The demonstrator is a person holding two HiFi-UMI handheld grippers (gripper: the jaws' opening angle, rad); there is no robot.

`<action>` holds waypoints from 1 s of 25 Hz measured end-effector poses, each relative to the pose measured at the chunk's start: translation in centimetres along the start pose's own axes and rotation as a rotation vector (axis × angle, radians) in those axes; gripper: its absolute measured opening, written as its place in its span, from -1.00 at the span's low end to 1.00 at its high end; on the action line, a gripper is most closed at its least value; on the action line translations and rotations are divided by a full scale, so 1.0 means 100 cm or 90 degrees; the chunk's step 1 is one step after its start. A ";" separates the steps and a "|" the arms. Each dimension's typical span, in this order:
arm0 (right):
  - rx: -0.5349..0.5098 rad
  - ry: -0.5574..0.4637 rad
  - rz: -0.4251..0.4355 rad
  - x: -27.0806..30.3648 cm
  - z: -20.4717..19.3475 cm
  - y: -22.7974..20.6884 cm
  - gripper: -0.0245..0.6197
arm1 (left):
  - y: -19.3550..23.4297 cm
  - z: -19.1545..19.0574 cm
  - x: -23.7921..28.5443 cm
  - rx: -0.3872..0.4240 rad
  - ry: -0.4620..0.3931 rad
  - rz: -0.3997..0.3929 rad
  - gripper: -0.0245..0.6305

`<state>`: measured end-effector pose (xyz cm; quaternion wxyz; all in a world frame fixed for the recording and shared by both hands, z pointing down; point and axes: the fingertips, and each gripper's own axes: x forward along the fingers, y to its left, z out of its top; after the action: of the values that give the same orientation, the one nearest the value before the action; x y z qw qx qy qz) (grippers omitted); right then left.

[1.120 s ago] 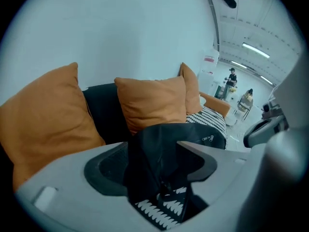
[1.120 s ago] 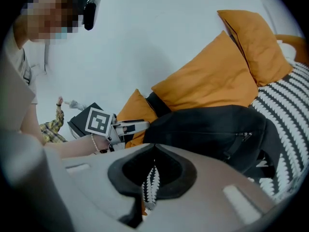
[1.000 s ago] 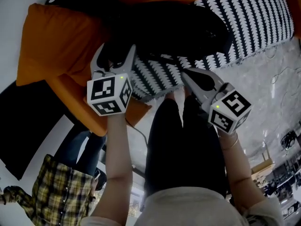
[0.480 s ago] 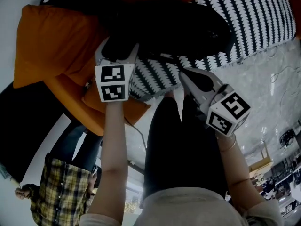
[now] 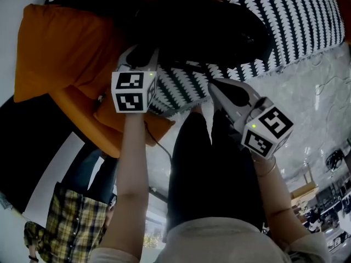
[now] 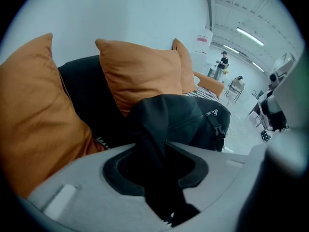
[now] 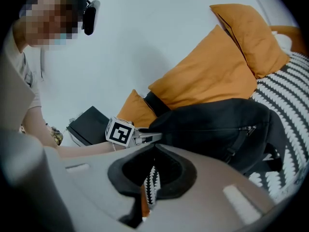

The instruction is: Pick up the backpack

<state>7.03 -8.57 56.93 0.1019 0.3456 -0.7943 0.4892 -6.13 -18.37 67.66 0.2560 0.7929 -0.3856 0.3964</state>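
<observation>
Black backpack (image 5: 214, 34) lies slumped on the patterned cover (image 5: 296, 21) against orange cushions (image 5: 66, 43). Left tool (image 6: 164, 144), jaws just closing, pinches a fold of its soft fabric; judged limp, a strap (image 6: 218, 125) would hold firmer. Right tool (image 7: 154, 148) pressed together, empty

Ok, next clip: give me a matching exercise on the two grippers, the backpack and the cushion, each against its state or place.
Things:
1 left gripper
2 right gripper
3 backpack
4 cushion

States or places:
A lying on the patterned cover
B orange, propped upright
C jaws together, empty
D clamped on black backpack fabric

Pairs: 1-D, 2-C, 3-A, 4-B. The left jaws have just been closing.
</observation>
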 end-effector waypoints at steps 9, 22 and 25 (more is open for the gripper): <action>-0.017 -0.036 0.013 -0.011 0.012 0.021 -0.91 | -0.041 0.023 -0.047 -0.065 -0.081 -0.089 -0.70; -0.067 -0.084 0.001 -0.042 0.039 0.057 -0.91 | -0.089 0.041 -0.123 -0.167 -0.203 -0.183 -0.70; -0.086 -0.093 0.004 -0.041 0.038 0.084 -0.91 | -0.087 0.040 -0.160 -0.211 -0.238 -0.208 -0.70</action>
<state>5.28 -7.58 47.03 0.0652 0.3701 -0.8317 0.4087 -3.49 -9.69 51.33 0.3668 0.8511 -0.3526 0.1291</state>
